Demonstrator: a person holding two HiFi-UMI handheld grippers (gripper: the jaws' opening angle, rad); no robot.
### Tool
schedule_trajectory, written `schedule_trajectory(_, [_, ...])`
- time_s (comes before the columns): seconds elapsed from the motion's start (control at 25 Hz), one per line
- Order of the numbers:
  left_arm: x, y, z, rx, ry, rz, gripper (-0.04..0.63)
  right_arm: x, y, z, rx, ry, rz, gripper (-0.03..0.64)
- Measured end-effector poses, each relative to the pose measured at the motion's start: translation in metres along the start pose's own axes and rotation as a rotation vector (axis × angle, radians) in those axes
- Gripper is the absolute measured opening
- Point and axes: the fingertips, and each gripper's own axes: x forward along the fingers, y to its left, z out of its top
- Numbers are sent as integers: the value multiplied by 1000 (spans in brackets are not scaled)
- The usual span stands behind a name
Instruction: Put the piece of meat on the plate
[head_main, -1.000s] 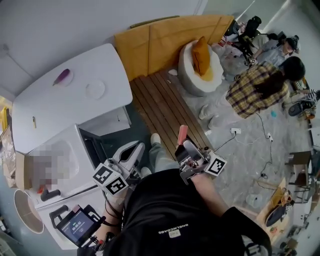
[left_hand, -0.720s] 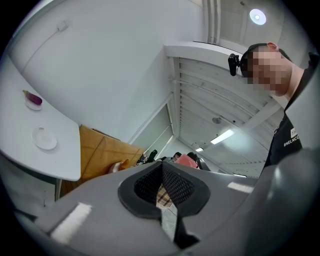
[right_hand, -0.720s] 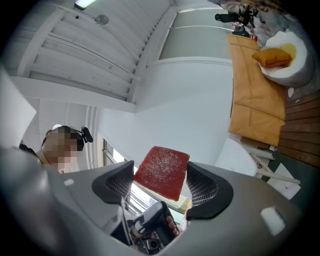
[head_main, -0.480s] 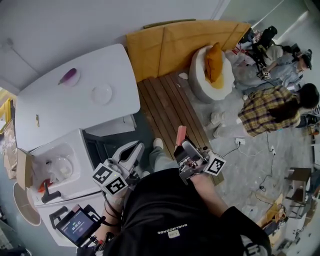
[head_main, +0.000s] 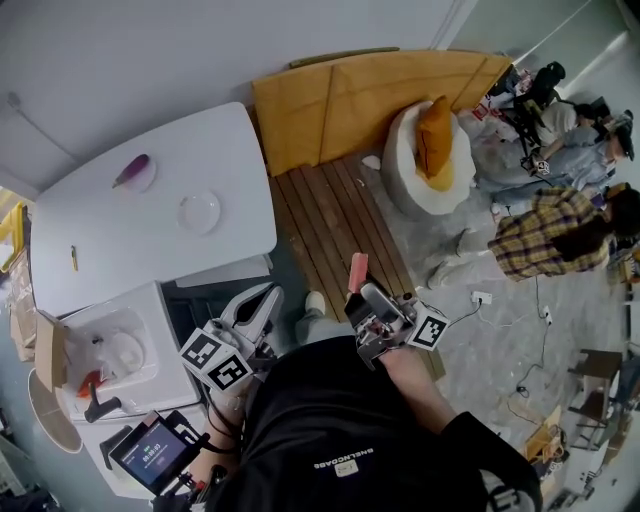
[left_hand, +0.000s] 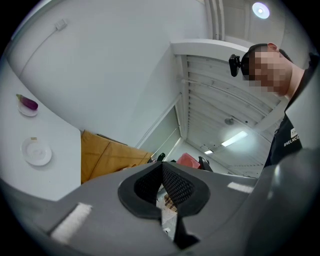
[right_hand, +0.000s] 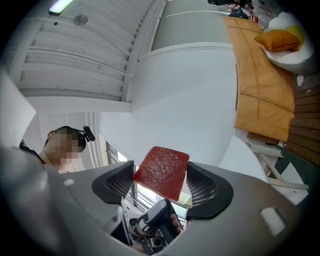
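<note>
A flat red piece of meat (right_hand: 162, 171) stands upright between the pads of my right gripper (right_hand: 161, 183), which is shut on it. From the head view the meat (head_main: 357, 270) sticks out beyond that gripper (head_main: 363, 292), held in front of the person's chest above the wooden decking. A small white plate (head_main: 200, 212) lies on the white table (head_main: 100, 250) to the left, apart from both grippers. It also shows in the left gripper view as the plate (left_hand: 36, 151). My left gripper (head_main: 267, 298) is shut with nothing in it, its pads (left_hand: 172, 182) touching.
An eggplant (head_main: 132, 170) lies on a saucer at the table's far side. A white sink unit (head_main: 110, 355) stands at lower left. Wooden decking (head_main: 340, 225), orange mats (head_main: 350, 90) and a white beanbag (head_main: 425, 160) lie ahead. People (head_main: 545, 245) sit at right.
In the head view the table and plate have slid down toward me, and the seated people have shifted right. Both grippers keep their pose, the meat still gripped.
</note>
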Motion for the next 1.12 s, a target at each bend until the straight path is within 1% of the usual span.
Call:
schedule_trajectory(0.12, [19, 8, 8, 2, -5, 9, 14, 8, -11, 18, 4, 10, 7, 330])
schedule_trajectory(0.2, [40, 12, 12, 2, -9, 17, 14, 13, -20, 38, 12, 20, 9, 328])
schedule_trajectory(0.32, [73, 19, 17, -1, -16, 40, 14, 18, -34, 71, 25, 31, 20, 330])
schedule_trajectory(0.4, [82, 22, 21, 0, -25, 56, 14, 22, -38, 82, 29, 43, 26, 330])
schedule_trajectory(0.64, [84, 31, 28, 4, -51, 98, 14, 35, -48, 92, 53, 71, 60, 328])
schedule_trajectory(0.84, [80, 44, 33, -1, -67, 154, 14, 49, -67, 98, 69, 120, 54, 328])
schedule_trajectory(1.12, [73, 63, 38, -5, -83, 224, 14, 73, -86, 110, 100, 141, 67, 328])
